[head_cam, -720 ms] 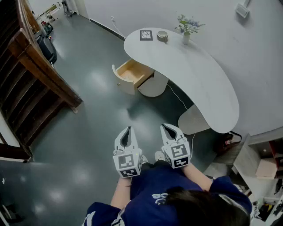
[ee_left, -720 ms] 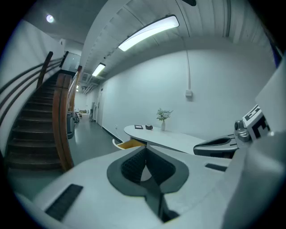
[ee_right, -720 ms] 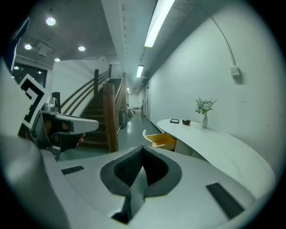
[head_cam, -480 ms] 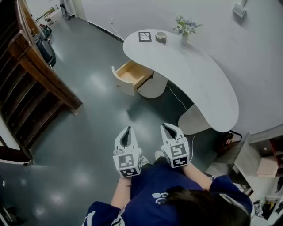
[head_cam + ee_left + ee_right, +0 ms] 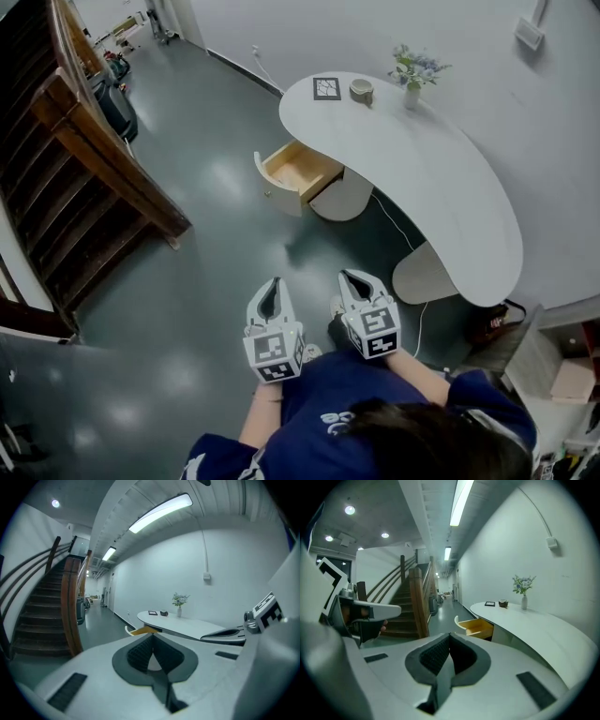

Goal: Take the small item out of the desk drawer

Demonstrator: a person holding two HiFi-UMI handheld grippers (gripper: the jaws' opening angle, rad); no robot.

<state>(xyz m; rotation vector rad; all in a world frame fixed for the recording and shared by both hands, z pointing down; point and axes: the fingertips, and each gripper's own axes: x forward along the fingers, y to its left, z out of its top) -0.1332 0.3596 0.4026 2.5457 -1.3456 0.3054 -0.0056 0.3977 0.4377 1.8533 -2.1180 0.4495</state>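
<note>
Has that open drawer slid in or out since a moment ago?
No. The drawer sticks out from the desk just as far; only the camera shifted.

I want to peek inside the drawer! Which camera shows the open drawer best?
The head view: it looks down into the open drawer, showing its wooden bottom, though its contents are too small to tell. The right gripper view shows the drawer only from the side. The left gripper view catches just a yellow sliver of it.

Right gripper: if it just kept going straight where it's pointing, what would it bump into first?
Probably the bare floor: the right gripper tilts slightly downward, aimed roughly toward the open drawer, with nothing between. Depth is hard to judge.
</note>
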